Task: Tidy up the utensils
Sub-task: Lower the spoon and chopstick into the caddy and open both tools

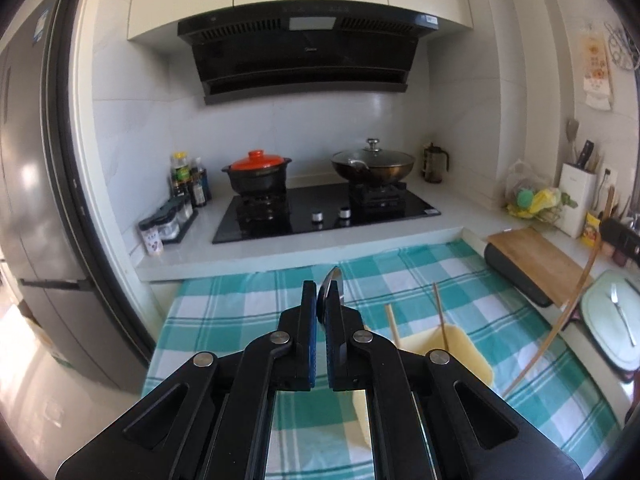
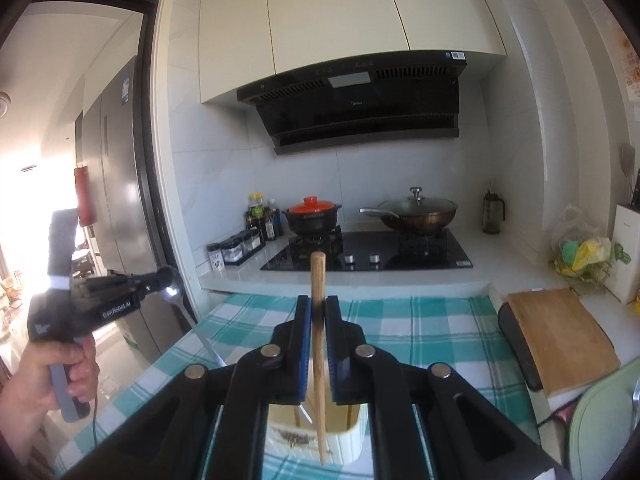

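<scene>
Left wrist view: the left gripper (image 1: 321,300) has its fingers clenched on a metal spoon (image 1: 331,280), high above the teal checked cloth surface (image 1: 240,300), near its far edge. Right wrist view: the right gripper (image 2: 318,312) grasps a wooden utensil handle (image 2: 319,280) above the cream utensil holder (image 2: 344,440).

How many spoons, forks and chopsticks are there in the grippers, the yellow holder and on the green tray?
spoons: 1, held in the left gripper
forks: 1, lying on the green tray
chopsticks: 3, two standing in the yellow holder at and, one held in the right gripper
Total: 5
</scene>
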{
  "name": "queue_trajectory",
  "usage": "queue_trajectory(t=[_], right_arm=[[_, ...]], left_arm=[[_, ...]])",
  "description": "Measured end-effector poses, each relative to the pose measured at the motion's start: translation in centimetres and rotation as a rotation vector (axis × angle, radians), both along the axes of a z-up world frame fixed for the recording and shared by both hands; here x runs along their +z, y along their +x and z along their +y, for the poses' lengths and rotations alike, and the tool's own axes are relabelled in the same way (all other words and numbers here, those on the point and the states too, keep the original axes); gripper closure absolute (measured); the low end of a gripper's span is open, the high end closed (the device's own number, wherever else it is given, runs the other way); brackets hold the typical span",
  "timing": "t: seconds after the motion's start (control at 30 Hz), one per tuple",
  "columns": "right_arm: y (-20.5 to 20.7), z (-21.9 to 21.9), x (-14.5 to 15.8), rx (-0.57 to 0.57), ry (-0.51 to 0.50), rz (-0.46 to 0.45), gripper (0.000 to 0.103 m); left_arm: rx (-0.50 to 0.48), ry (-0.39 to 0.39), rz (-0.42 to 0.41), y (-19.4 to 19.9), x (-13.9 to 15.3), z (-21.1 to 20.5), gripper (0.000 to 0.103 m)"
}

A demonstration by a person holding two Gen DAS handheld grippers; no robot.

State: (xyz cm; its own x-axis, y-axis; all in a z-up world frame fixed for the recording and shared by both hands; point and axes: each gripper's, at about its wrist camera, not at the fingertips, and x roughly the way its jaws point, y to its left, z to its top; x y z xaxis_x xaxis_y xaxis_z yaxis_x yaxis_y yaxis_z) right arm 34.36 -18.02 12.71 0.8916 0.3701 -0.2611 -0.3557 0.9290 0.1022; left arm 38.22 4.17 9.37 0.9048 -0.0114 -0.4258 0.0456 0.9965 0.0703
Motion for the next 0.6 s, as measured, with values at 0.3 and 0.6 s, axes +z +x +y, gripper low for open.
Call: queue_trajectory(t=[0.3, 0.6], right_arm=[[8.7, 3.6, -3.8, 0.076, -0.086, 0.102, 0.096], [15.0, 5.4, -11.8, 0.144, -0.129, 0.419, 0.093]], left_arm=[[-0.029, 0.176, 0.116, 5.2, -5.1, -3.6, 0.102], [-0.068, 0.097, 0.239, 8.1, -9.2, -4.0, 0.094]])
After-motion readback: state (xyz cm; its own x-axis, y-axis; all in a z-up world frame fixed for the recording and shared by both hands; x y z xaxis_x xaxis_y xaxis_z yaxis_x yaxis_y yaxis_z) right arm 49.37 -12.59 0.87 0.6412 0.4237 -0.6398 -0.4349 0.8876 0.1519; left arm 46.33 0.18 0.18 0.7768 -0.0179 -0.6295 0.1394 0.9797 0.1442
